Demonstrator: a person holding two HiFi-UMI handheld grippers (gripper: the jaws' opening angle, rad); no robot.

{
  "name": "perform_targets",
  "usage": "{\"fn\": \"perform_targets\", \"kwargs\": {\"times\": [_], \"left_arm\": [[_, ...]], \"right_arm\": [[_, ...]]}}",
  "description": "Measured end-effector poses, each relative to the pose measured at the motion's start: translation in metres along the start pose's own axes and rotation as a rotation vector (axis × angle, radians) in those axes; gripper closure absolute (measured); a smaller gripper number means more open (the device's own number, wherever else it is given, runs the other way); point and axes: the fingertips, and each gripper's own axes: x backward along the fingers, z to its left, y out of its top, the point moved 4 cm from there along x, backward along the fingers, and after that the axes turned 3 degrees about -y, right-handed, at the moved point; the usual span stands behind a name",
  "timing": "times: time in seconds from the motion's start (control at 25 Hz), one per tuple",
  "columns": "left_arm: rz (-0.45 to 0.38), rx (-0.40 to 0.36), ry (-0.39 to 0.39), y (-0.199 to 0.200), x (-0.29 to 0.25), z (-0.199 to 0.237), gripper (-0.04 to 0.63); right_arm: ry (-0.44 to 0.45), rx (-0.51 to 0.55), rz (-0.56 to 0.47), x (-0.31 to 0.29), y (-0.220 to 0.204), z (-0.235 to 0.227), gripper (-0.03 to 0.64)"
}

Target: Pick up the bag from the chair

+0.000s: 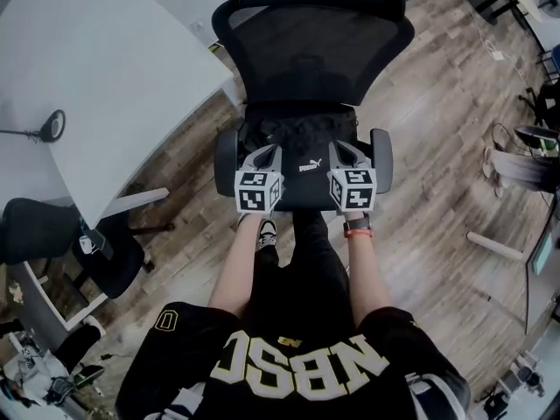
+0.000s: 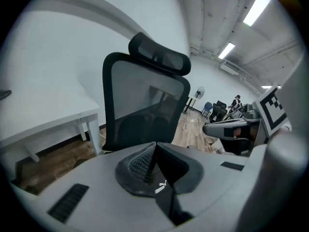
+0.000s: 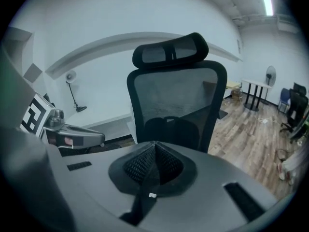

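Bag point(image 1: 302, 138) straps were what both grippers had hold of. The left gripper point(image 2: 155, 149) had its jaws squeezed together on a black strap point(image 2: 164, 199) with a small white logo on it, running down through the pinch. The right gripper point(image 3: 154, 146) was the same deal, jaws closed tight on another black strap point(image 3: 144, 199) with a tiny white tag.

In the head view the two grippers sat side by side over the front half of the bag, marker cubes toward the person, and the bag itself was black with a white logo on the near side. It lay on the seat of a black mesh office chair point(image 1: 311, 51), tucked between the two armrests point(image 1: 226, 160). Couldn't tell if it was lifted off the seat at all.

The person's right wrist had a dark band with a red bit point(image 1: 357, 227), and they wore a black jersey point(image 1: 297, 366) with cream lettering. A white desk point(image 1: 105, 77) stood just left of the chair with a black lamp point(image 1: 48, 128) on it, and the floor point(image 1: 437, 147) was wood planks
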Motion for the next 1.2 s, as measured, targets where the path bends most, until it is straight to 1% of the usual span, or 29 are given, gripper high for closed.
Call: {"fn": "perform_targets", "kwargs": {"times": [0.2,0.36,0.4,0.44,0.48,0.52,0.64,0.8,0.88,0.96,1.0,1.08,1.2], "left_arm": [[0.082,0.038,0.078,-0.023,-0.04,0.031,0.587],[0.123,0.075,0.112,-0.038,-0.067,0.048,0.58],[0.133,0.086,0.113,-0.042,-0.073,0.052,0.569],[0.143,0.099,0.112,-0.046,-0.079,0.056,0.539],[0.155,0.112,0.11,-0.051,-0.084,0.06,0.485],[0.167,0.123,0.108,-0.055,-0.088,0.066,0.464],[0.201,0.147,0.108,-0.068,-0.101,0.08,0.42],[0.231,0.164,0.105,-0.088,-0.119,0.091,0.358],[0.246,0.159,0.105,-0.097,-0.13,0.097,0.324],[0.264,0.155,0.121,-0.107,-0.139,0.106,0.298],[0.271,0.155,0.139,-0.113,-0.144,0.111,0.275],[0.281,0.171,0.172,-0.128,-0.153,0.118,0.25],[0.286,0.21,0.201,-0.151,-0.165,0.128,0.209]], "right_arm": [[0.02,0.01,0.062,-0.05,-0.014,-0.024,0.607],[0.042,0.029,0.122,-0.086,-0.033,-0.042,0.607],[0.045,0.033,0.136,-0.094,-0.038,-0.047,0.607],[0.047,0.037,0.15,-0.102,-0.043,-0.052,0.607],[0.051,0.041,0.166,-0.109,-0.048,-0.056,0.606],[0.055,0.045,0.181,-0.118,-0.054,-0.059,0.583],[0.069,0.053,0.216,-0.142,-0.067,-0.065,0.558],[0.079,0.047,0.263,-0.168,-0.092,-0.076,0.488],[0.076,0.035,0.281,-0.181,-0.104,-0.081,0.411],[0.076,0.025,0.288,-0.194,-0.115,-0.085,0.314],[0.077,0.023,0.291,-0.2,-0.121,-0.088,0.297],[0.072,0.021,0.309,-0.207,-0.137,-0.097,0.268],[0.026,0.017,0.336,-0.214,-0.159,-0.115,0.241]]}}
